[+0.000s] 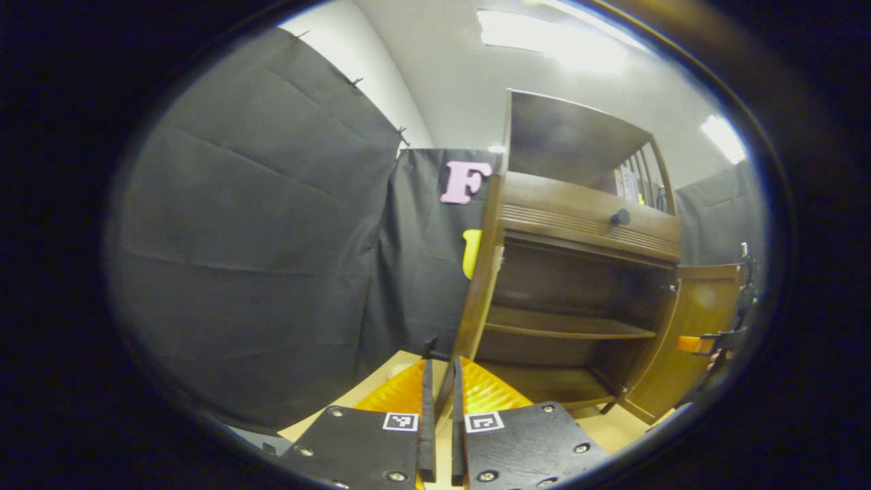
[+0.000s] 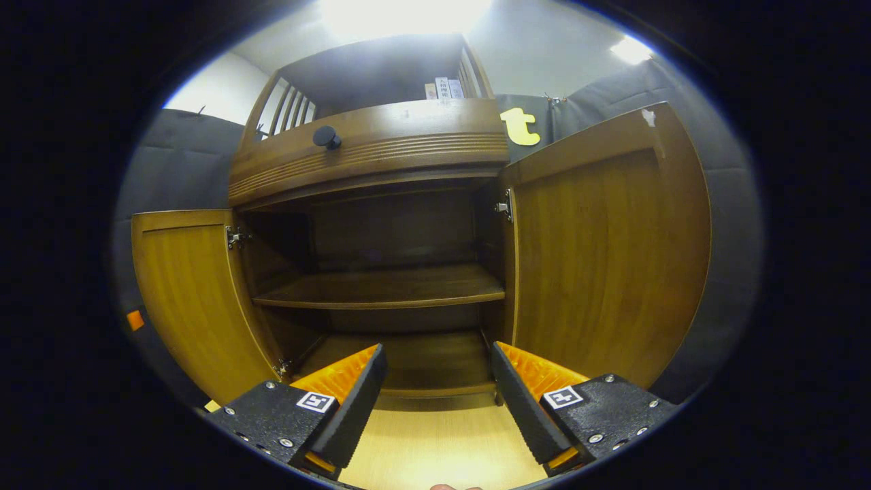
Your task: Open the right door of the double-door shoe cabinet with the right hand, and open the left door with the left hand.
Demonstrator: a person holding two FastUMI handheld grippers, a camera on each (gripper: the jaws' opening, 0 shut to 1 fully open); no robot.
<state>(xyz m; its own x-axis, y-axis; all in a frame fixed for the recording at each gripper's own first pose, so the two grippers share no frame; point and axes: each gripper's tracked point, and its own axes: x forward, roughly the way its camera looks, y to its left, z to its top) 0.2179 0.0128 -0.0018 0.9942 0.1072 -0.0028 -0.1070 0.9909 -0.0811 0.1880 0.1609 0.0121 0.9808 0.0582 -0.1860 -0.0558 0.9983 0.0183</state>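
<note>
Left gripper view: low, off the shoe cabinet at its left side, facing obliquely across the open front. Right gripper view: low, close, squarely facing the open interior. Shared: shelves, drawer knob, probably the right door.

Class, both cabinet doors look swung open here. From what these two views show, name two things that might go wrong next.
1. The left claw has its fingers nearly together on the thin edge of the left door; a sideways pull might strain the hinge or let the edge slip free.
2. The right claw is open and holds nothing beside the right door; a forward move could knock that door or the shelf.
</note>
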